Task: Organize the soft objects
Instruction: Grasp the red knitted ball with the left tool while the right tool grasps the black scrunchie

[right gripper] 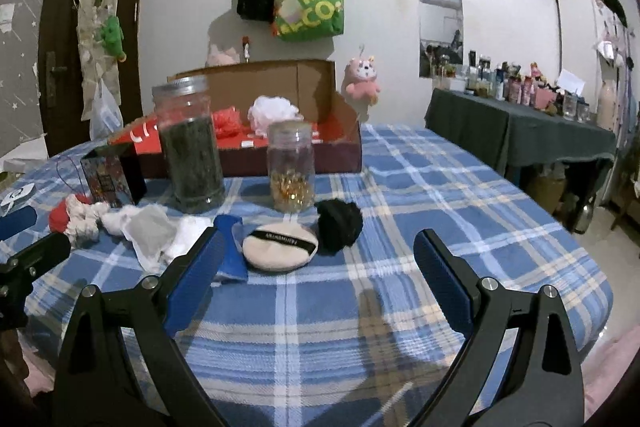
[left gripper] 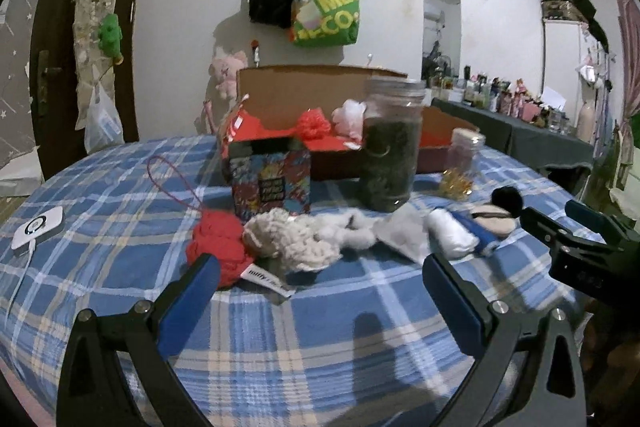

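Soft things lie in a row on the blue plaid tablecloth (left gripper: 320,327): a red knitted piece (left gripper: 218,245), a cream knitted piece (left gripper: 288,239), a white fluffy piece (left gripper: 356,233), a grey pouch (right gripper: 150,229), a white roll (left gripper: 450,233), a beige powder puff (right gripper: 280,245) and a black pom-pom (right gripper: 340,223). A red puff (left gripper: 314,123) and a white puff (right gripper: 272,113) sit in the open cardboard box (right gripper: 288,155). My left gripper (left gripper: 320,277) is open and empty, just in front of the knitted pieces. My right gripper (right gripper: 318,247) is open and empty, in front of the powder puff.
A tall jar of dark leaves (right gripper: 190,147), a small jar with gold bits (right gripper: 290,167) and a colourful small box (left gripper: 272,177) stand between the soft things and the cardboard box. A white device (left gripper: 38,227) lies at the table's left. A cluttered side table (right gripper: 520,115) stands right.
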A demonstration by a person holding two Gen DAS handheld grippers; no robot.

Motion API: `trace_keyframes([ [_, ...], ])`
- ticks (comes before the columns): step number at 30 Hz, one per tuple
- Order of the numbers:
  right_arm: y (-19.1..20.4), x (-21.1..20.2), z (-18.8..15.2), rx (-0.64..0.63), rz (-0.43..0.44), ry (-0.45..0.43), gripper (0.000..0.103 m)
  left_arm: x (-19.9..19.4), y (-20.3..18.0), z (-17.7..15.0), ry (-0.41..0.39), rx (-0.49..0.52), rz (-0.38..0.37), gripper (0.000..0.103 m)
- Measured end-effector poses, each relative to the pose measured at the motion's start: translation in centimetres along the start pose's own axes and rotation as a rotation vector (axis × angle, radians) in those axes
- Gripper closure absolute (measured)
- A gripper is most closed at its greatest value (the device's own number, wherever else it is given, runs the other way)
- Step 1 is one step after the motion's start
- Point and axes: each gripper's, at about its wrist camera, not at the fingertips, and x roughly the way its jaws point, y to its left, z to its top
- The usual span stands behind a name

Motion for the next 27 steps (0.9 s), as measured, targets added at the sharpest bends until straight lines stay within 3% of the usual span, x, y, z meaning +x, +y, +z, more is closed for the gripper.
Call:
trace_keyframes([
  [11, -0.4, 1.7, -0.4, 0.009, 0.002, 0.094, 0.007, 1.8, 1.6, 0.3, 0.091, -0.044, 0.005, 0.000],
  [27, -1.7, 4.2, 1.0, 0.036, 0.023, 0.251, 0.007, 2.1, 6.4, 1.6, 0.158, -0.113, 0.046, 0.000],
])
